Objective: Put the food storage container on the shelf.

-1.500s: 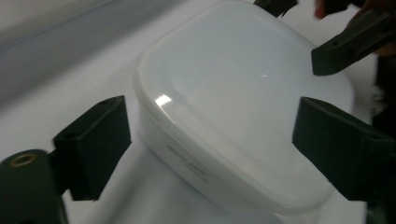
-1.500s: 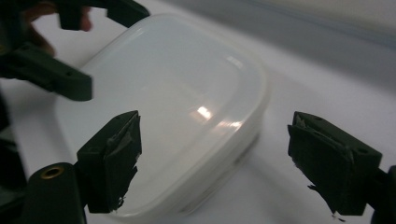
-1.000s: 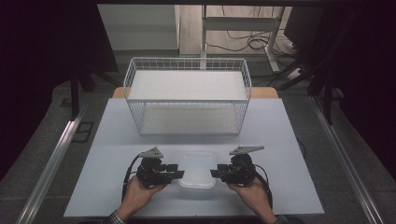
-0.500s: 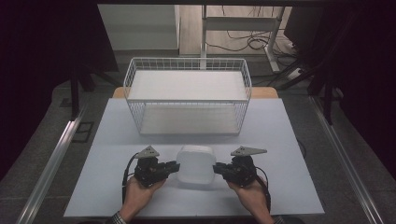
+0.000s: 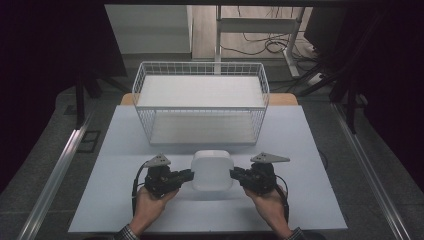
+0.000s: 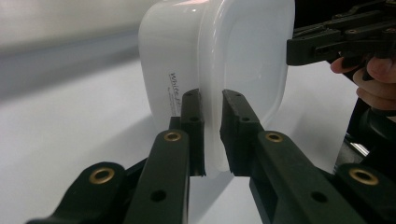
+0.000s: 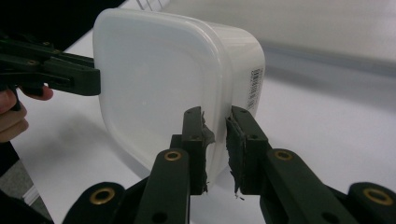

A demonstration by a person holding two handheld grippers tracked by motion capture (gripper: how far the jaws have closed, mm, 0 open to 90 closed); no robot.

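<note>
White plastic makes up the lidded container (image 5: 212, 170), which sits between the two grippers at the near middle of the table (image 5: 310, 200), tipped up so that one broad face looks toward the camera above. The left gripper (image 5: 186, 175) pinches the container's left rim and the right gripper (image 5: 235, 174) pinches its right rim; in each gripper view the two black jaws stand nearly closed with only the thin lip of the rim between them. Both hands are about equally near, one on each side, so neither has the shorter reach. The wire basket (image 5: 200, 102) lies straight ahead on the far side, well apart from the container, with its open top facing up; any move toward it would run away from the person along the table's middle line. Whether the container's lower edge touches the table I cannot tell. Its contents, if any, are hidden by the cloudy walls, and the small print on its side is too blurred to read
</note>
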